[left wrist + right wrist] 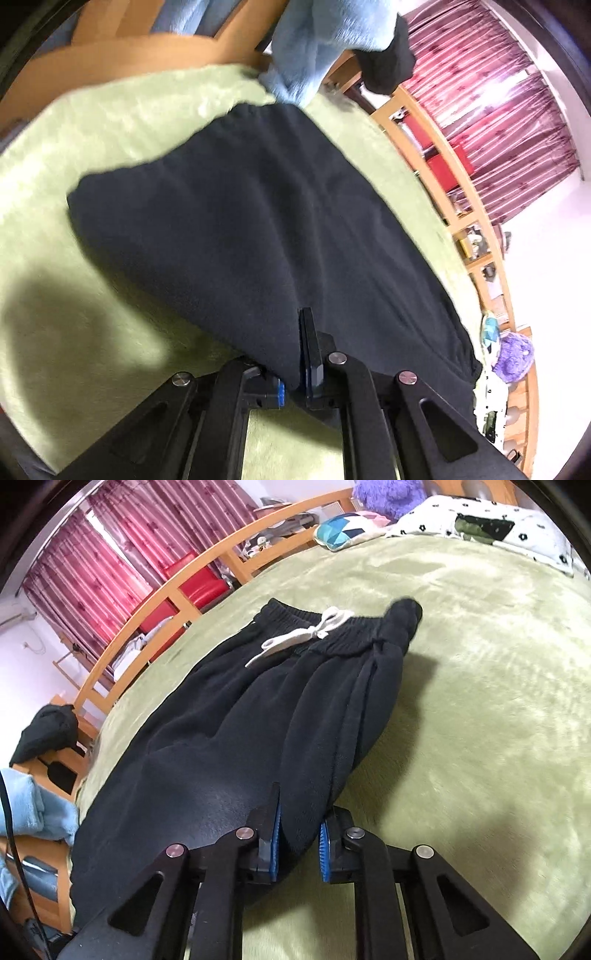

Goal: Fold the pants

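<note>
Black pants [229,716] | on green blanket [461,664] | both jaws clamped on fabric

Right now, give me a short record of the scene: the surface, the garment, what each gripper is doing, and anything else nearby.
surface: green blanket spread over a bed
garment: black pants lying on the blanket, waistband far from the right camera, white drawstring showing
left gripper: fingers closed on an edge of the pants
right gripper: fingers pinching a fold of the pants
nearby: light blue garment, purple plush toy, patterned pillow, red curtains
</note>
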A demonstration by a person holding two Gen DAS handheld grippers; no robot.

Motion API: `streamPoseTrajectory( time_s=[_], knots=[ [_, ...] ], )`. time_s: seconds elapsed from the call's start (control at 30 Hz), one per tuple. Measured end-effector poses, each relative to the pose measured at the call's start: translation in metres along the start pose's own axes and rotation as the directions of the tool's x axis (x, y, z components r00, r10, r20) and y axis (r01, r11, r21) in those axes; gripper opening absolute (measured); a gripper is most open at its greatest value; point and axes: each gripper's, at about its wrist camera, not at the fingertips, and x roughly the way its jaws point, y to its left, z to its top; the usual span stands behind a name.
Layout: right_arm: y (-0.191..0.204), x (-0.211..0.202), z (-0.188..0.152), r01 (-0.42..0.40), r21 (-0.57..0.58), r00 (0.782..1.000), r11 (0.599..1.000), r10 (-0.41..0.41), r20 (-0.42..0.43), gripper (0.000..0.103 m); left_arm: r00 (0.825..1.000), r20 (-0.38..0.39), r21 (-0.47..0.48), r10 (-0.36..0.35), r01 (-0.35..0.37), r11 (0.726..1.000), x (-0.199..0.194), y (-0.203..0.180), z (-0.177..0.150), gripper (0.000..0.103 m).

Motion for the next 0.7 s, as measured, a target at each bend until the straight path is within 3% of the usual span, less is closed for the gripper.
streamPoseTrajectory(
  time_s=[0.1, 0.37, 0.53, 0.7],
  knots=[
    [0.008, -0.008, 0.002, -0.003, -0.021, 1.000, 1.000, 0.003, 0.003, 0.016, 1.000, 0.008, 0.042, 0.011, -0.011, 0.999, -0.006, -0.007, 0.006, 0.007],
    [0.029, -0.030, 0.027, -0.049, -0.062, 0.998, 0.997, 0.050, 0.025, 0.016, 0.997, 0.058, 0.118, -0.058, 0.051, 0.992, -0.020, -0.049, 0.042, 0.007],
    [0.075, -0.011, 0.065, -0.063, -0.175, 0.996, 0.982, 0.072, 0.050, 0.016, 0.994, 0.111, 0.229, -0.013, -0.013, 0.973, 0.007, -0.096, 0.075, 0.007],
    [0.128, 0.026, 0.114, -0.074, -0.254, 0.992, 0.964, 0.097, 0.080, 0.016, 0.989, 0.145, 0.294, -0.018, -0.026, 0.955, 0.048, -0.145, 0.115, 0.007]
  ],
)
